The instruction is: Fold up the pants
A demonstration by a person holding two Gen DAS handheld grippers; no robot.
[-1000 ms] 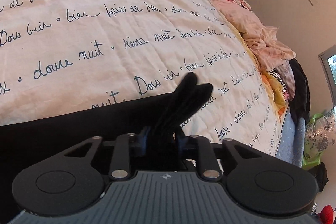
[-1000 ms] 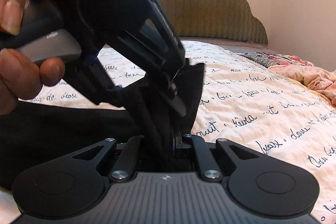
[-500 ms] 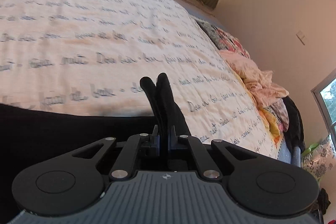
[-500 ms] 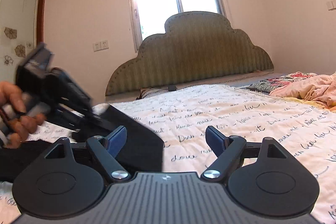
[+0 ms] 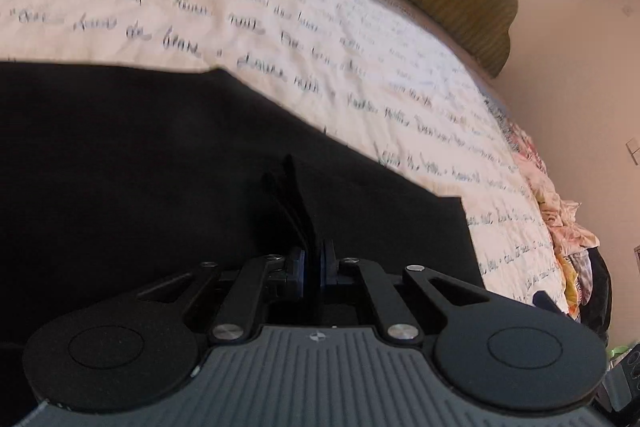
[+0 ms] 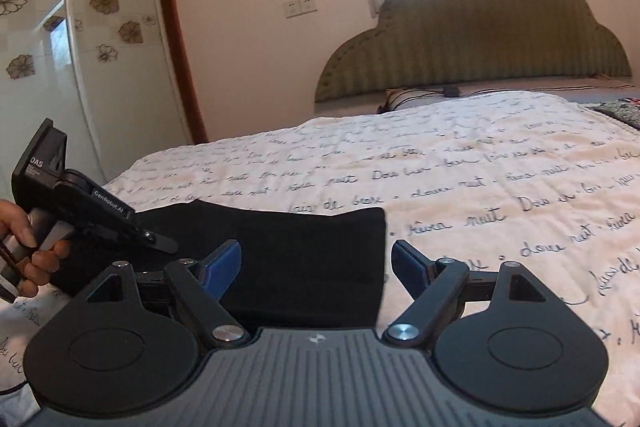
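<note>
The black pants (image 6: 304, 255) lie folded flat on the cream quilt (image 6: 500, 187), their square end toward the right. In the left wrist view the pants (image 5: 140, 167) fill the lower left. My left gripper (image 5: 314, 255) is shut, and a black fold of the pants (image 5: 289, 193) sticks up out of its jaws. From the right wrist view, that left gripper (image 6: 162, 245) comes in low over the pants' left part, held in a hand (image 6: 28, 251). My right gripper (image 6: 316, 253) stands open just above the pants' near edge, its blue pads (image 6: 224, 263) bare.
A green padded headboard (image 6: 480, 39) closes the bed's far end, with a small black device and cable (image 6: 452, 91) below it. A heap of clothes (image 5: 560, 219) lies along the bed's right edge. A flowered wardrobe door (image 6: 80, 47) stands at the left.
My right gripper has let go of the pants, opened wide and drawn back. The left gripper has carried its pinched fold across to the left and now sits low over the black cloth.
</note>
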